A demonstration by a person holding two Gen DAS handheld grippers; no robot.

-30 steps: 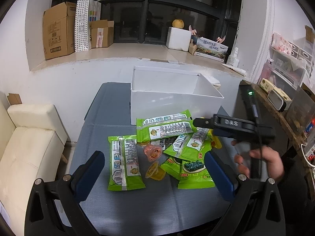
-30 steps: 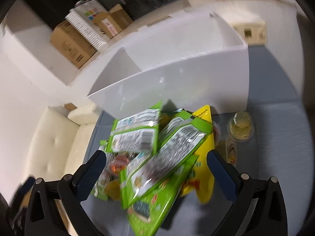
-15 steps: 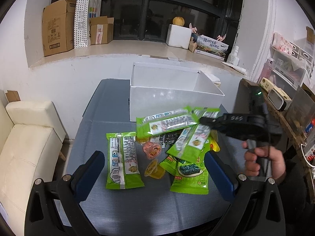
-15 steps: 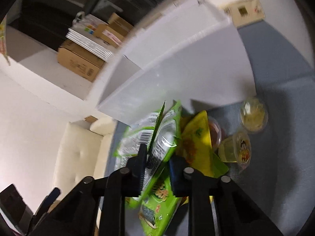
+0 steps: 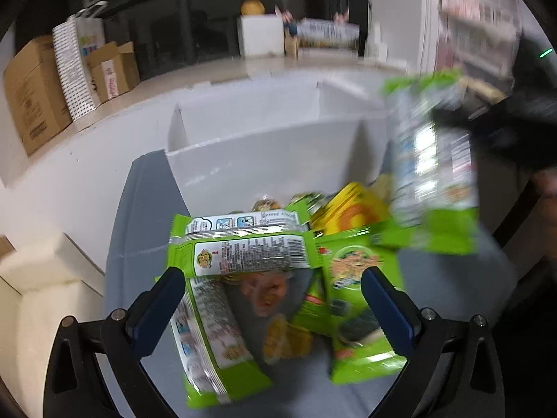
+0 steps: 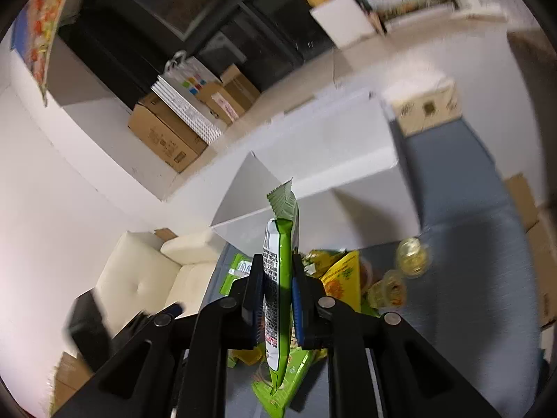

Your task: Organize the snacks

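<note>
Right gripper (image 6: 277,299): pads clamped on a green packet (image 6: 278,278), held edge-on, serrated end pointing up toward the box (image 6: 313,146). Grip sits on the lower half of the packet; the upper part stands free and looks floppy.

Left gripper (image 5: 271,299): jaws wide apart, nothing between the pads, low over the snack pile (image 5: 289,278). Under it, a green packet with barcode (image 5: 243,254) lying across others, a jelly cup (image 5: 264,296) beneath, a seaweed packet (image 5: 351,306) on the right.

Farther out in the left view: the held packet hangs blurred at upper right, clear of the table (image 5: 139,209), near the box's right corner. A yellow packet (image 5: 351,209) lies against the box front. Two loose jelly cups (image 6: 412,261) sit apart on the cloth.

Step in hand, as I judge it: carry the clamped packet over the box rim and drop it in.

Notes for doing it well:
- Keep the pads tight until the packet is past the near wall; release only once over the open interior.
- Lift so the dangling tail clears the rim, or it may catch and fold.
- Left gripper should take the top barcode packet alone, by one edge, so the cup below isn't dragged.

Box interior is not visible from here; contents unknown.
</note>
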